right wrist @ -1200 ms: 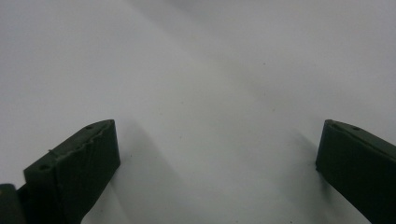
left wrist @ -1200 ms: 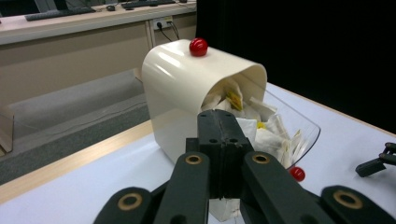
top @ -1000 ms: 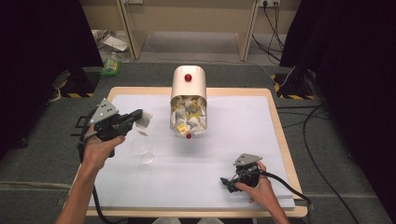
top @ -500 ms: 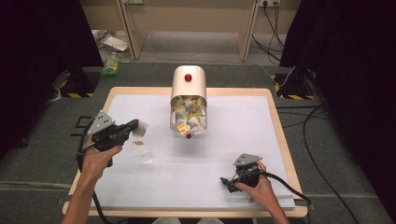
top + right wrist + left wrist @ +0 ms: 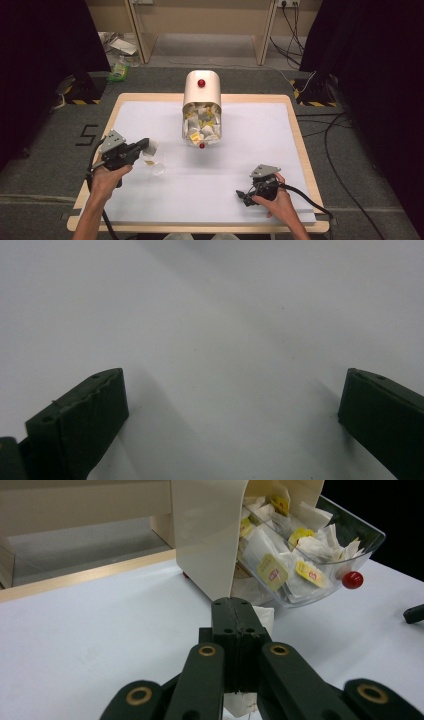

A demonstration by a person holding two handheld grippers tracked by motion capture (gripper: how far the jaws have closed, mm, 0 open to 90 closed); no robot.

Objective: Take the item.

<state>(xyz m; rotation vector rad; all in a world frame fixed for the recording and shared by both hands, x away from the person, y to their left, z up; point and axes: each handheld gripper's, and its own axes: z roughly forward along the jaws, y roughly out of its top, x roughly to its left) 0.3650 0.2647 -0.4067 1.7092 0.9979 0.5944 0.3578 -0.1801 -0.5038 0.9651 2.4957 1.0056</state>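
Your left gripper has come down toward the glass cup, jaws clamped on a tea bag just above it; lower the bag into the cup next, then release; your right gripper rests on the surface, jaws wide and empty; beyond stands the tea bag dispenser.

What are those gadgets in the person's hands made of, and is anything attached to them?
Both are black, pistol-like tools. The left gripper and right gripper each carry a grey three-cornered plate on top and trail a black cable. The jaws are flat black blocks on arms with brass-coloured rivets. The forearms are bare.
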